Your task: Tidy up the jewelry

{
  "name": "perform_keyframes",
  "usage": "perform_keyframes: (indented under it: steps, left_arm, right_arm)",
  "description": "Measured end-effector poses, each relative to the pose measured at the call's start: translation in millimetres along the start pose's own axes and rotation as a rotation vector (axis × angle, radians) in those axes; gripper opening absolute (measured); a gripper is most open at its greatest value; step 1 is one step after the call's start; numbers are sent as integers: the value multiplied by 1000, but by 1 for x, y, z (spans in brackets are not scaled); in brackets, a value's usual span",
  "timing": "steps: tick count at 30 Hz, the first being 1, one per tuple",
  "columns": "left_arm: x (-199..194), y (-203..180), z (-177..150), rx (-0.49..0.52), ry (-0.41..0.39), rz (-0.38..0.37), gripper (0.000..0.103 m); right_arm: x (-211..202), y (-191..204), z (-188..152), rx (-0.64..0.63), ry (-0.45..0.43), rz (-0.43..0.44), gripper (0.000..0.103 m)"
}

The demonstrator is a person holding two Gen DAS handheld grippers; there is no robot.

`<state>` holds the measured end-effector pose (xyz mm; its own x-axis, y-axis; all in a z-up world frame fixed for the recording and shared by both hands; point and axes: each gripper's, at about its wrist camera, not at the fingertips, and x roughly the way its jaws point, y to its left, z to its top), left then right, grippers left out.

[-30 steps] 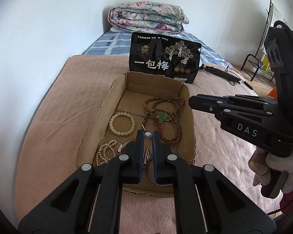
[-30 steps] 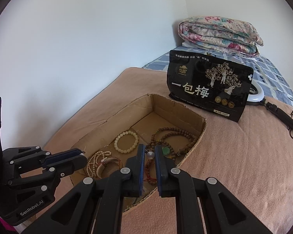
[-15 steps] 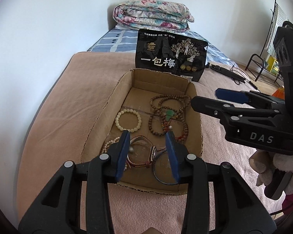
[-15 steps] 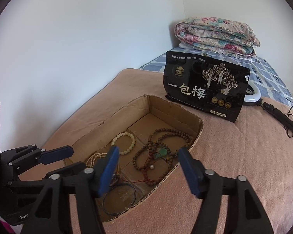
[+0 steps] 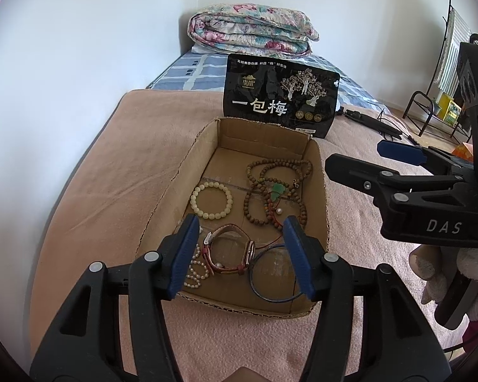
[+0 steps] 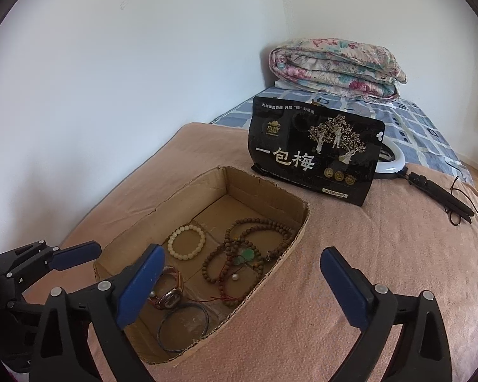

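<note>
2 tongs, left tongs (image 5: pixel 240 251) and right tongs (image 6: pixel 239 283), both spread wide over cardboard box (image 5: pixel 188 172) on pink-blanketed bed (image 5: pixel 111 165), white wall close alongside.

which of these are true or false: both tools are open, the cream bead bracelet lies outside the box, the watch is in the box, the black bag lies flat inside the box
1. Both the left tool and the right tool are open: true.
2. The cream bead bracelet lies outside the cardboard box: false, it lies inside.
3. The watch is in the box: true.
4. The black bag lies flat inside the box: false, it stands on the blanket behind the box.
</note>
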<state>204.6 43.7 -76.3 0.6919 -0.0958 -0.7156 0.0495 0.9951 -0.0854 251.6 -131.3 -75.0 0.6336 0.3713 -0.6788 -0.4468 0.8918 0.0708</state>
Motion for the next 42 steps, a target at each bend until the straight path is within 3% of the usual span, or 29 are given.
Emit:
perform_keyframes:
  steps: [14, 25, 37, 42]
  left_arm:
    - [-20, -8, 0, 15, -37, 10, 61]
    - [-64, -15, -2, 20, -111, 17, 61]
    - [-101, -25, -10, 31, -173, 34, 78]
    - [-108, -27, -13, 35, -181, 34, 84]
  right_arm:
    - [-20, 4, 1, -6, -33, -27, 102]
    - [-70, 3, -3, 6, -92, -34, 102]
    - [-118, -4, -16, 1, -142, -63, 103]
    - [-130, -5, -25, -34, -148, -114, 103]
